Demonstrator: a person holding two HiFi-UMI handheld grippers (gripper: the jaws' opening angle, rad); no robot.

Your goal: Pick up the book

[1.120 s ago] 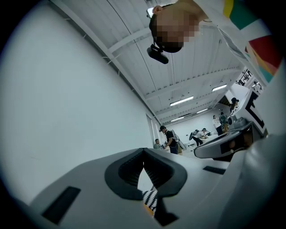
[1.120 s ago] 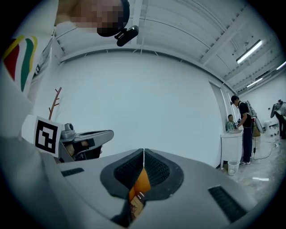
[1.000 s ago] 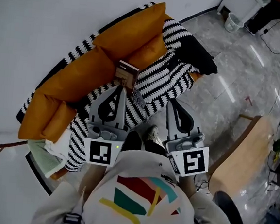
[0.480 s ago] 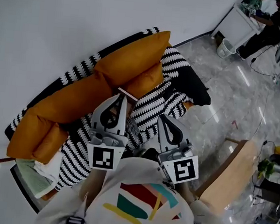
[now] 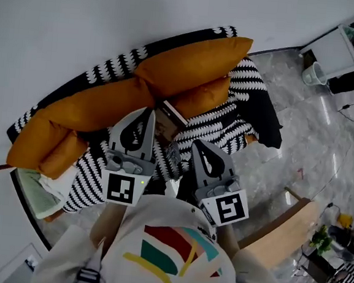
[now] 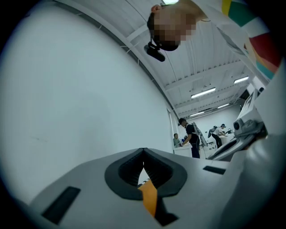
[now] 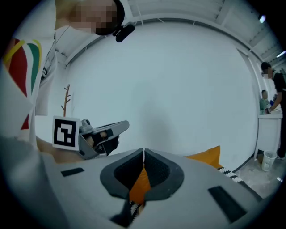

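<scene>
A brown book [image 5: 174,115] leans on a small orange cushion [image 5: 200,97] on the sofa, seen in the head view. My left gripper [image 5: 147,111] hangs just left of the book, its tip close beside it, and its body hides the book's left part. In the left gripper view the left gripper [image 6: 143,151] has its jaws meeting, with nothing between them. My right gripper [image 5: 196,144] sits lower right of the book, over the striped blanket, clear of it. In its own view the right gripper [image 7: 143,152] is shut and empty.
Large orange back cushions [image 5: 187,63] line the sofa against a white wall. A black-and-white striped blanket [image 5: 230,127] covers the seat. A wooden seat [image 5: 280,230] stands at lower right on the marble floor, a white bin [image 5: 316,73] at far right. People work in the background.
Both grippers have come closer to the sofa and lower. The book, earlier ahead of the left gripper's tip, now lies just to its right.
</scene>
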